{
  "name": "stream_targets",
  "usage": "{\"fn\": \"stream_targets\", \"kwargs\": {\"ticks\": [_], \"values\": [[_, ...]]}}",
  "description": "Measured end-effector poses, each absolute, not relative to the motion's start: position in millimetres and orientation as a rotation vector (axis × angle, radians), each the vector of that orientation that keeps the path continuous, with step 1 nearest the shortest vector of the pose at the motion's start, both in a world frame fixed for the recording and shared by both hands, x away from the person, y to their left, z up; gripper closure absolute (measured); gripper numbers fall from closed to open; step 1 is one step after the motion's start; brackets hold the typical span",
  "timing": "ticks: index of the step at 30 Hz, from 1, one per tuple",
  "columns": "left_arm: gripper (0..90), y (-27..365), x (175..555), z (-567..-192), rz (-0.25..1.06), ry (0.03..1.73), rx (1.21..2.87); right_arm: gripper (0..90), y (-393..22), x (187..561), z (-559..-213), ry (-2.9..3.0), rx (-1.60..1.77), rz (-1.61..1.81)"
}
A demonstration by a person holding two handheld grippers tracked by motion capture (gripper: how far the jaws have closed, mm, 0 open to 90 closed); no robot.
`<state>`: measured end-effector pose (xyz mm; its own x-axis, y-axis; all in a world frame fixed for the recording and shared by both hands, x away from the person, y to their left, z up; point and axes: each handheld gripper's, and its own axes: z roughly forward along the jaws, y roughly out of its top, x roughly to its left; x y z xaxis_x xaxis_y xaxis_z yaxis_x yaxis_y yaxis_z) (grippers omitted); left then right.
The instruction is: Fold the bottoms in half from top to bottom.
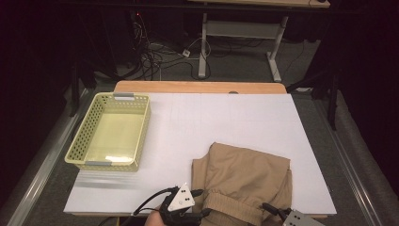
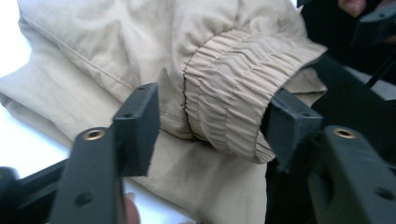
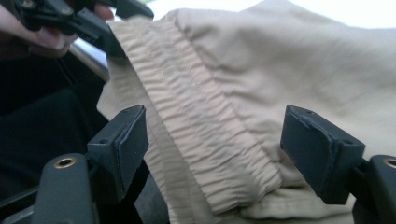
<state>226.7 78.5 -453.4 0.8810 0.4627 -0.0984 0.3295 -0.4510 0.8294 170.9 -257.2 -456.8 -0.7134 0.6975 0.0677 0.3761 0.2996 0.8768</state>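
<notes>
A tan garment (image 1: 244, 174) lies crumpled at the near right of the white table (image 1: 226, 117), its elastic waistband (image 1: 230, 205) hanging over the front edge. My left gripper (image 1: 203, 202) sits at the waistband's left end. In the left gripper view the left gripper (image 2: 215, 126) stands open, the gathered waistband (image 2: 229, 93) between its pads without being pinched. My right gripper (image 1: 275, 211) is at the waistband's right end. In the right gripper view the right gripper (image 3: 212, 140) is open wide, and the waistband (image 3: 187, 116) runs loose between its pads.
A pale yellow perforated basket (image 1: 77, 136) stands at the left of the table with nothing in it. A wooden strip (image 1: 197, 87) borders the far edge. Beyond it are cables and a desk frame (image 1: 203, 47) on the floor.
</notes>
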Motion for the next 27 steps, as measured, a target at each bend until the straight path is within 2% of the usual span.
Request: {"fn": "stream_targets", "kwargs": {"ticks": [2,4,12,14,17,22,25,27], "values": [[36.0,85.5,227.8,-449.3,0.175,0.562,2.052,24.2,-263.3,173.6,-454.8,2.216,0.986,1.376],[30.2,90.5,229.0,-446.7,0.168,0.566,2.028,24.3,-271.8,176.9,-454.4,2.184,1.016,1.371],[26.7,110.3,238.6,-447.8,0.221,0.629,1.976,20.9,-299.7,193.1,-463.3,2.11,1.118,1.305],[23.2,114.2,243.3,-451.5,0.226,0.655,1.974,19.2,-304.4,196.4,-466.1,2.097,1.129,1.291],[22.5,119.8,251.1,-458.1,0.224,0.69,1.981,16.3,-311.6,201.1,-469.6,2.077,1.159,1.277],[14.3,127.9,263.3,-466.8,0.196,0.755,1.98,11.4,-320.7,205.8,-474.0,2.055,1.195,1.247],[13.4,131.5,267.2,-468.7,0.209,0.777,1.972,6.8,-324.1,207.8,-476.2,2.045,1.208,1.235],[6.2,131.9,269.9,-468.9,0.211,0.797,1.974,3.3,-325.4,208.7,-477.0,2.036,1.222,1.23]]}}
